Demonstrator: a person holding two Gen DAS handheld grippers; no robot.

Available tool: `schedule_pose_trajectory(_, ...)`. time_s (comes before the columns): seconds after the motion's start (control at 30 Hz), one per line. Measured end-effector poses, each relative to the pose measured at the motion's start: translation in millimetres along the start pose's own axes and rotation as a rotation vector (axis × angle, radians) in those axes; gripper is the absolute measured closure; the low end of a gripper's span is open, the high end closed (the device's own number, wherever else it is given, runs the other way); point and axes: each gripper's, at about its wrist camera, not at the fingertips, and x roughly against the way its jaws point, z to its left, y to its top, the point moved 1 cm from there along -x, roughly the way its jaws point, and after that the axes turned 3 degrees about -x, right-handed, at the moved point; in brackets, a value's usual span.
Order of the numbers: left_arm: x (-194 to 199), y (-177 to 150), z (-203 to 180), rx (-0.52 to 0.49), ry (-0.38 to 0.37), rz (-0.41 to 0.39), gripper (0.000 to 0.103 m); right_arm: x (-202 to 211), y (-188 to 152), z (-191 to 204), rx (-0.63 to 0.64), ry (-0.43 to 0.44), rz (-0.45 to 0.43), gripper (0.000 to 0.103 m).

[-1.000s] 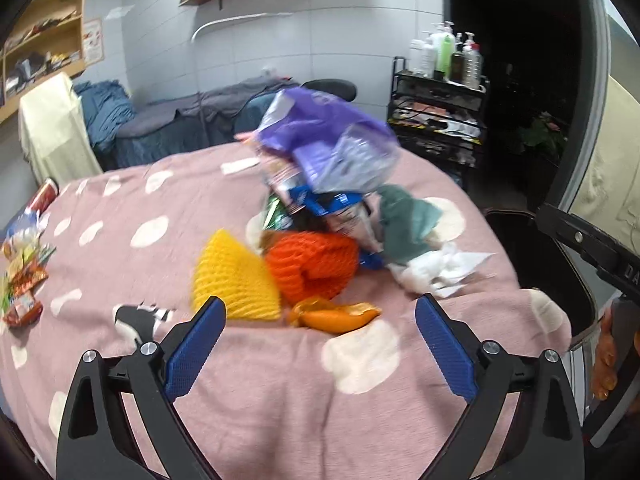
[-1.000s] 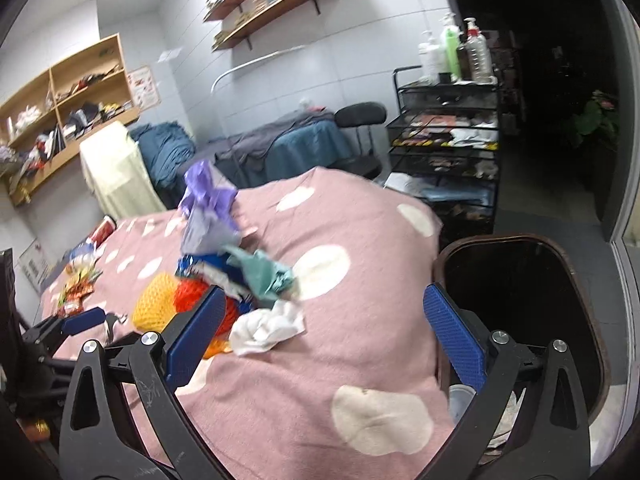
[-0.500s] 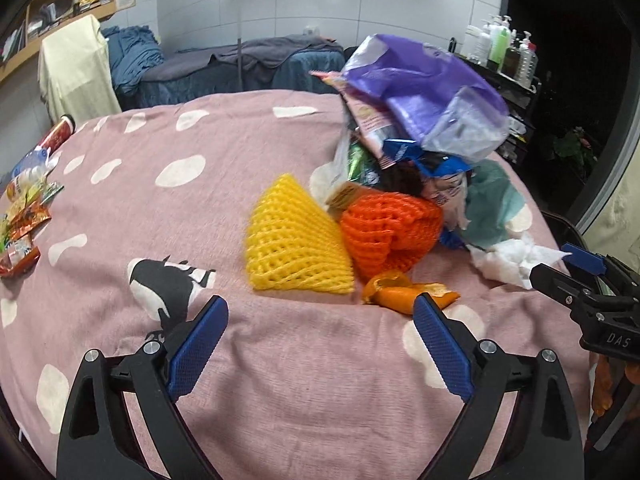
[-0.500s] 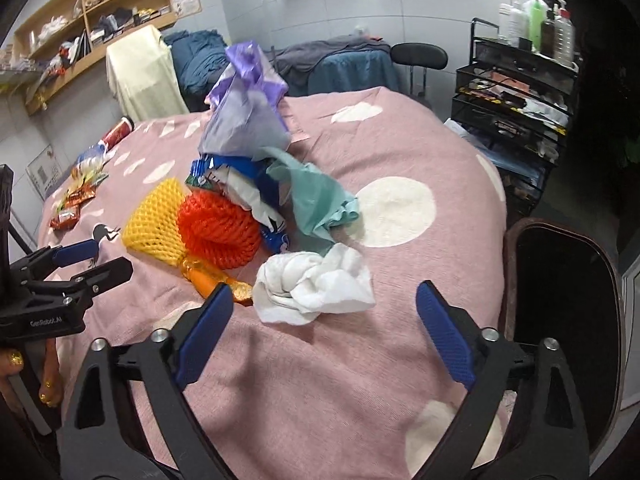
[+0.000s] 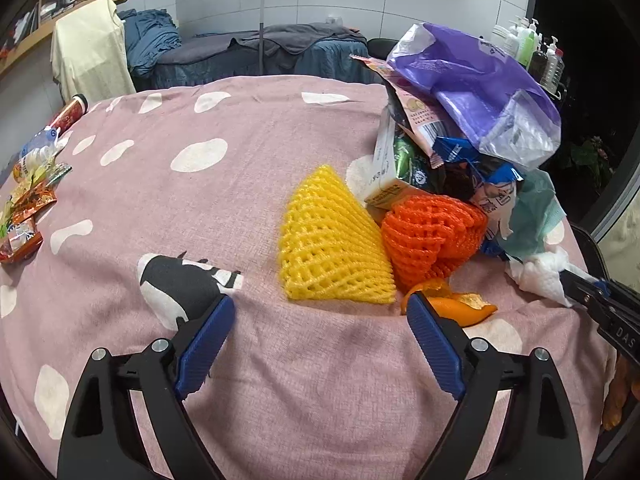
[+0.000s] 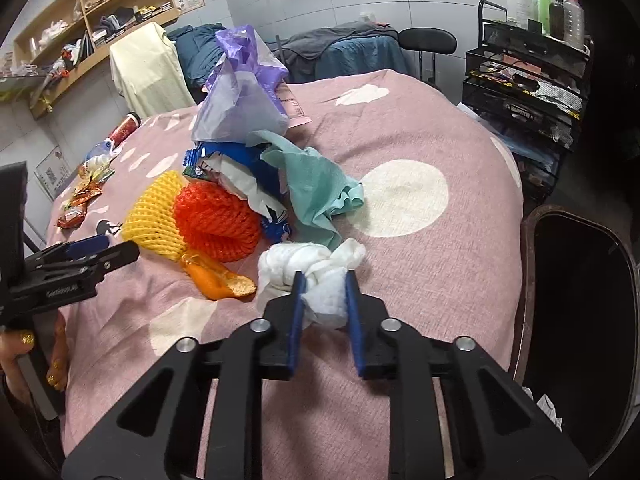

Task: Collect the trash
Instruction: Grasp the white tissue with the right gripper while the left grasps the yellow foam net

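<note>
- Right gripper (image 6: 322, 280) was closing, its blue pads pinching the near edge of the crumpled white tissue wad (image 6: 310, 268); the wad lay on the pink spotted blanket (image 6: 420, 152), at the near-right edge of the trash pile.
- Left gripper (image 5: 318, 322) stood wide and was narrowing, with nothing between its pads, hovering just near of the yellow foam fruit net (image 5: 332, 248).
- Orange foam net (image 5: 432, 236) touched the yellow one on the right; orange peel (image 5: 460, 308) lay by the left gripper's right pad.
- Dark bin (image 6: 580, 320) stood right of the bed.
- Judgement: the bite on the tissue looked shallow; lift slowly, confirm the whole wad follows, then swing right over the bin.
- Judgement: the left gripper should advance so the net sits deep between the pads before they shut, avoiding blanket folds.
</note>
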Motion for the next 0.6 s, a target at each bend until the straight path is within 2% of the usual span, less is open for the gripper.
schedule_pose_trajectory(0.1,-6,5,4,0.013,-0.001,0.007,0.022,6,-4,0,-0.002,0.015,-0.022,0.090)
schedule_pose_trajectory(0.2,-12,10,6,0.019,-0.002,0.015,0.031,12,-5,0,-0.009,0.024,-0.044,0.093)
schedule_pose_trajectory(0.27,-16,13,7,0.021,-0.010,0.026,0.042,17,-6,-1,-0.019,0.036,-0.060,0.094)
schedule_pose_trajectory(0.33,-20,15,7,0.024,-0.018,0.035,0.060,22,-6,-1,-0.021,0.038,-0.074,0.095)
schedule_pose_trajectory(0.43,-20,14,3,0.014,-0.036,0.037,0.080,30,-7,-1,-0.027,0.042,-0.099,0.095)
schedule_pose_trajectory(0.5,-16,13,1,0.011,-0.042,0.022,0.085,36,-6,-2,-0.028,0.046,-0.111,0.095)
schedule_pose_trajectory(0.6,-7,12,3,0.032,-0.045,-0.007,0.086,43,-6,-3,-0.031,0.042,-0.130,0.095)
